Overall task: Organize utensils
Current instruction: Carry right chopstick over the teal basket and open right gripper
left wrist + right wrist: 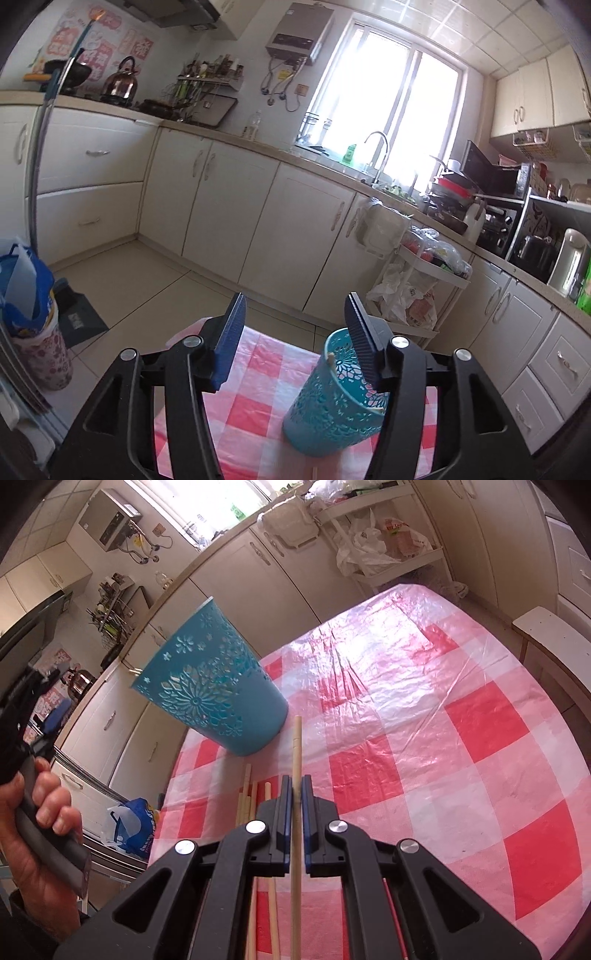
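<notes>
A teal cut-out utensil holder stands on the red-and-white checked table. My right gripper is shut on one wooden chopstick, which points towards the base of the holder. Several more wooden chopsticks lie on the cloth just left of it. In the left wrist view my left gripper is open and empty, above the table's far edge. The holder is under its right finger, with a stick tip at its rim. A hand grips the left gripper's handle.
A white trolley stuffed with plastic bags stands past the table by the cabinets. A floral bin with a blue bag is on the floor at the left. A white bench edge lies beyond the table's right side.
</notes>
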`<act>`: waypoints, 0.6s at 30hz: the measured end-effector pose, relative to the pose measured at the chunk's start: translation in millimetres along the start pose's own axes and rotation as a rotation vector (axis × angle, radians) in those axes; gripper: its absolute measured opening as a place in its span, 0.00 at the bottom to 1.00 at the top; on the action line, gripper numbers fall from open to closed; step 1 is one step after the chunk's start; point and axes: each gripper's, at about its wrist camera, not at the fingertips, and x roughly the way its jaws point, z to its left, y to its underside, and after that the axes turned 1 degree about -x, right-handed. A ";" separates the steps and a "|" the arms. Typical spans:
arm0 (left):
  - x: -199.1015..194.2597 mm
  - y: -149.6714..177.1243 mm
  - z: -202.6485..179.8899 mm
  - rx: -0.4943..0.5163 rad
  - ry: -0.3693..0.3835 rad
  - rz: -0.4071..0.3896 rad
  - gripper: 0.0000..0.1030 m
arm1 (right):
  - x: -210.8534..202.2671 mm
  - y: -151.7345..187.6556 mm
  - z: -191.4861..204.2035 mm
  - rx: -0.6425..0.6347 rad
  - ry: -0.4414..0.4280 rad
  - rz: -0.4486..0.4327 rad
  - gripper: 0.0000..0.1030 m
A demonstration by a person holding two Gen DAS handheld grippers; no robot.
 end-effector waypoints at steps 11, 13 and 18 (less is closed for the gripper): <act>6.6 -6.3 23.5 -0.051 -0.050 0.063 0.53 | -39.8 -92.4 85.7 -0.104 -0.166 -0.280 0.06; 7.2 -7.7 22.9 -0.056 -0.043 0.063 0.54 | -44.7 -114.3 107.8 -0.143 -0.189 -0.344 0.06; 6.6 -11.6 20.7 -0.059 -0.034 0.055 0.54 | -33.6 -159.7 149.0 -0.217 -0.183 -0.460 0.06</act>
